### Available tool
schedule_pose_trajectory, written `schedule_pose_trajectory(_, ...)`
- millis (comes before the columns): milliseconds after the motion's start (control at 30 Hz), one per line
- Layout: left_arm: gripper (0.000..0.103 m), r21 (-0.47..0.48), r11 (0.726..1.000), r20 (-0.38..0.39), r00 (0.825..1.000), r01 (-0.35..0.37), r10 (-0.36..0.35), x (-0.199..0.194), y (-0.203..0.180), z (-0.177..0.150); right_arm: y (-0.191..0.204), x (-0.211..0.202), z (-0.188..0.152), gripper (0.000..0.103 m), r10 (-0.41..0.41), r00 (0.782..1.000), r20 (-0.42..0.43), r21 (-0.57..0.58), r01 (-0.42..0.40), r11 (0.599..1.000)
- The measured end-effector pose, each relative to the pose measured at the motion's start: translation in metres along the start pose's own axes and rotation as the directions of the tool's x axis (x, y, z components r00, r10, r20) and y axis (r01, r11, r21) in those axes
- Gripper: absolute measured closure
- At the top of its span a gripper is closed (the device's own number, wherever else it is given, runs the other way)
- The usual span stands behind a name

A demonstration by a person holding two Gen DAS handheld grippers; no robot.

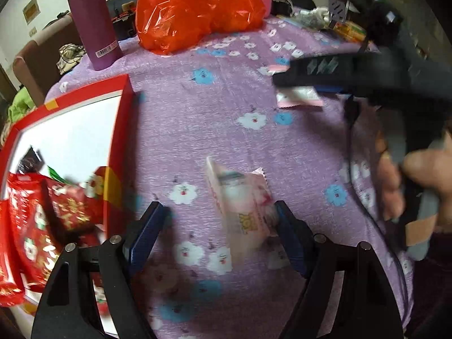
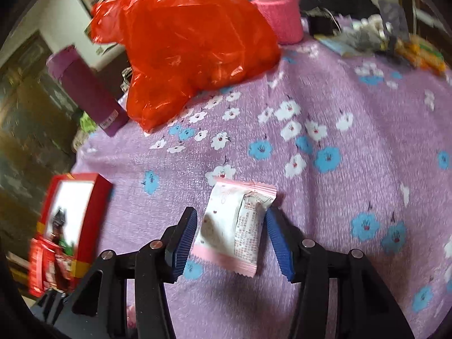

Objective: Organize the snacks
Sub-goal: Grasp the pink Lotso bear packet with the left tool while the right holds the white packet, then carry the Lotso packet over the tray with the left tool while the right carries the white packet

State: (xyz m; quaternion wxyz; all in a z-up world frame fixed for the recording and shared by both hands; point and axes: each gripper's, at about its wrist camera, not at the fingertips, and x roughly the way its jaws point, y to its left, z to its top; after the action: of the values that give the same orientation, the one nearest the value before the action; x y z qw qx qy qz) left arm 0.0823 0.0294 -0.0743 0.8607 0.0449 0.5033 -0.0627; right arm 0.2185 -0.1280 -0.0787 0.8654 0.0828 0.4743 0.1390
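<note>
2 pink snack packets [image 1: 243, 206] [image 2: 234, 226], 1 between each gripper's parted pads, 1 red box [image 1: 118, 130].

A: Soft, even daylight; the red bag [image 2: 186, 48] glows, with glare on its folds.

B: Motion blur smears the left view, especially the packet [image 1: 240, 206]. Fisheye bends the edges, corners go black. Right view's wrapper [image 2: 234, 226] is sharper.

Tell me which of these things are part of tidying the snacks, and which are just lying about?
Part of the job: red box with red snack packs; pink snack packet between the right tongs; another pink packet by the left tongs.

Lying about: orange bag, purple bottle, pink cup.
</note>
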Motion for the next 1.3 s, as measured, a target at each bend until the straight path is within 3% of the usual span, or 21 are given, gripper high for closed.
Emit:
schedule_pose_trajectory(100, 0.036, -0.003, 1.000, 0.016, 1.000, 0.003, -0.003, -0.002, -0.002, 0.000, 0.024, 0.006, -0.006, 0.055, -0.120, 0.993, 0.011, -0.147, 0.120, 0.982)
schedule_pose_trajectory(133, 0.047, -0.004, 1.000, 0.024, 1.000, 0.004, -0.004, -0.003, -0.002, 0.000, 0.028, 0.006, -0.008, 0.058, -0.146, 0.989, 0.017, -0.177, 0.147, 0.973)
schedule_pose_trajectory(267, 0.070, -0.025, 1.000, 0.038, 0.999, 0.014, -0.013, -0.005, -0.001, 0.002, 0.025, -0.001, -0.009, 0.066, -0.135, 0.991, -0.006, -0.180, 0.131, 0.975)
schedule_pose_trajectory(367, 0.075, -0.026, 0.999, 0.043, 0.999, 0.019, -0.018, -0.005, -0.001, 0.003, 0.021, -0.004, -0.008, 0.068, -0.125, 0.992, -0.014, -0.178, 0.121, 0.977)
schedule_pose_trajectory(533, 0.081, -0.013, 1.000, 0.051, 0.999, 0.019, -0.018, -0.003, -0.003, 0.004, 0.012, -0.006, -0.007, 0.069, -0.081, 0.996, -0.047, -0.152, 0.073, 0.986)
schedule_pose_trajectory(700, 0.082, -0.003, 1.000, 0.061, 0.998, 0.003, -0.003, -0.003, -0.006, 0.004, -0.006, -0.011, -0.004, 0.076, 0.062, 0.993, -0.101, -0.052, -0.067, 0.996)
schedule_pose_trajectory(800, 0.086, 0.005, 1.000, 0.072, 0.997, -0.015, 0.015, -0.003, -0.008, 0.004, -0.007, -0.010, -0.004, 0.076, 0.098, 0.988, -0.119, -0.030, -0.102, 0.994)
schedule_pose_trajectory(1300, 0.087, 0.062, 0.987, 0.146, 0.979, -0.151, 0.141, -0.014, -0.017, 0.002, 0.003, -0.007, -0.008, 0.069, 0.053, 0.993, -0.105, -0.075, -0.061, 0.995)
